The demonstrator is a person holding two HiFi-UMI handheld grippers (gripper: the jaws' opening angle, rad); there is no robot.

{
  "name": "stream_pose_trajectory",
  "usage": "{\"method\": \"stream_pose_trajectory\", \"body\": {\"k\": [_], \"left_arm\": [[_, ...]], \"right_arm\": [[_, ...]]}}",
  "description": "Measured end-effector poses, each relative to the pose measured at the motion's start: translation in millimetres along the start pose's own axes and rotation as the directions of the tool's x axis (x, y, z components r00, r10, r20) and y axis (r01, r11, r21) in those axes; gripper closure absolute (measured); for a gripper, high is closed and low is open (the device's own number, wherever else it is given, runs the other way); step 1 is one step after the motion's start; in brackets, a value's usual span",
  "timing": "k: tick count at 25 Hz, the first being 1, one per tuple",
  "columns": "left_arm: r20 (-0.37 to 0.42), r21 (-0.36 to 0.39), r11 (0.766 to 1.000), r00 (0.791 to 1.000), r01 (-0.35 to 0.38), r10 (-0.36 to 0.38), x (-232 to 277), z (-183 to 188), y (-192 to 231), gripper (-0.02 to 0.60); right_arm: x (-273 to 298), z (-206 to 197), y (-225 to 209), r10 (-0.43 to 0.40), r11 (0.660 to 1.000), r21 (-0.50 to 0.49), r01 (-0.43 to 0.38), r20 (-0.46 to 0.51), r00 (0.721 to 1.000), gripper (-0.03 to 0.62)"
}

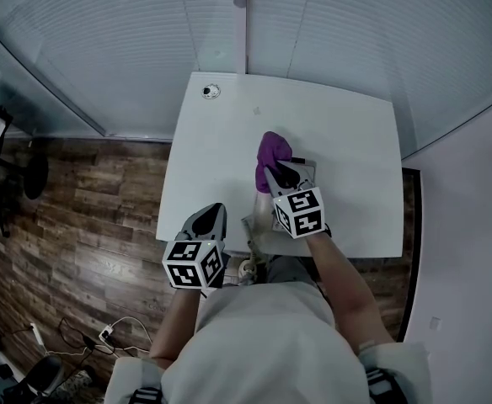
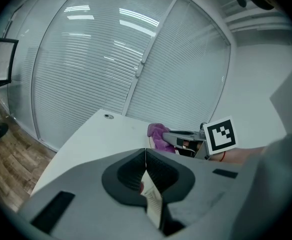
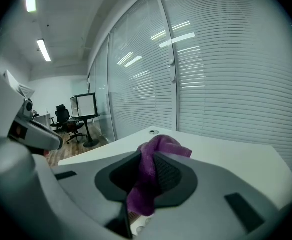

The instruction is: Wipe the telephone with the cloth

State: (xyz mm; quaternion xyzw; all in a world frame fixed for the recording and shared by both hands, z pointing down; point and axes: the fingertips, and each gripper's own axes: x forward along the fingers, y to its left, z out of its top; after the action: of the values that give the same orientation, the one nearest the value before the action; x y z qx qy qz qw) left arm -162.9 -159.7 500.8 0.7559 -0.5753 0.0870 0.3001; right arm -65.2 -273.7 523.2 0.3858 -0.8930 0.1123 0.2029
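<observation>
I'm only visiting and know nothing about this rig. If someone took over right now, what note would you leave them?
Left gripper: jaws shut, nothing clearly gripped, near the table's front edge.
Right gripper: jaws shut on the purple cloth, over the telephone.
Telephone: on the white table, mostly hidden under the right gripper.
Done: cloth is gripped and at the phone.
Left: the wiping; how much is already wiped can't be told.
</observation>
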Motion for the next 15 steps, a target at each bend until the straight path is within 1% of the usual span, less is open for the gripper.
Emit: {"method": "stream_pose_trajectory", "body": {"k": [7, 15], "left_arm": [[-0.004, 0.005, 1.0, 1.0, 0.013, -0.013, -6.5, -5.9, -4.1, 0.56], [-0.004, 0.004, 1.0, 1.0, 0.025, -0.025, -19.3, -13.6, -7.6, 0.56]], "right_arm": [[-12.3, -10.3, 9.2, -0.005, 1.0, 0.019, 0.005, 0.002, 1.0, 0.51], [-29.1, -22.2, 25.1, -0.009, 1.0, 0.012, 0.009, -0.005, 1.0, 0.51]]}}
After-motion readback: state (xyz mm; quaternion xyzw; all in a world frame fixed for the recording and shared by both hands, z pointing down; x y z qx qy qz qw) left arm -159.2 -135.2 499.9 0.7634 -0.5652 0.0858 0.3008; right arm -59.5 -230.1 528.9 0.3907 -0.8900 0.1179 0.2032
